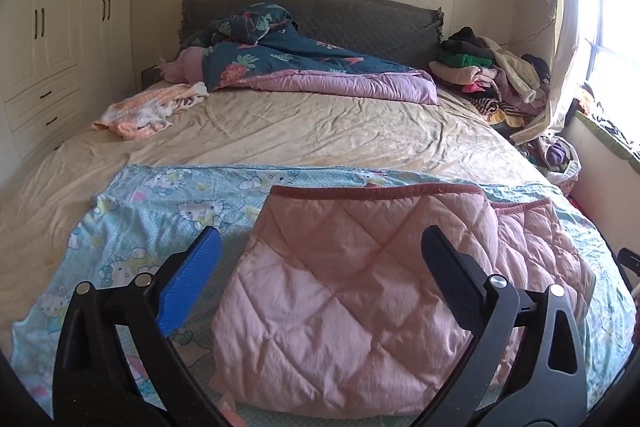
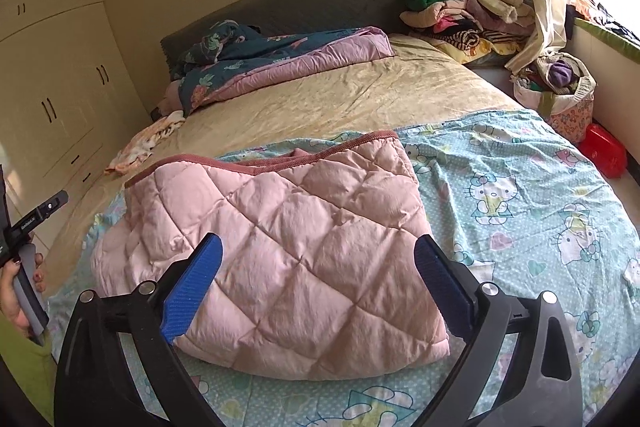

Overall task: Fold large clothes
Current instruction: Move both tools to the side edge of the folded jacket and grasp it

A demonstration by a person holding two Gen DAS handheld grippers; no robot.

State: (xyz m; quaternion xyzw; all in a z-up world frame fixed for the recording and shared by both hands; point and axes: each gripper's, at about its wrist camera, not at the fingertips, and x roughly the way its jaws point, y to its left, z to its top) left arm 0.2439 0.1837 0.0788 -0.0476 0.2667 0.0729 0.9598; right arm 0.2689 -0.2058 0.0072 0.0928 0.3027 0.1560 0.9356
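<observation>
The top layer of the pink quilt [image 2: 280,247] could slide or puff open again, because the padding was thick and nothing pressed on it; a careless touch could also drag the cartoon sheet [image 2: 520,195] under it. Both the left gripper [image 1: 320,287] and the right gripper [image 2: 318,283] were spread wide and pinched nothing. The quilt lay folded on the near part of the bed [image 1: 320,131], puffy, diamond-stitched, with a darker red trim at its far edge; one layer stuck out at the right.

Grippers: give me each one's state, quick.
Left gripper: open, holding nothing.
Right gripper: open, holding nothing.
</observation>
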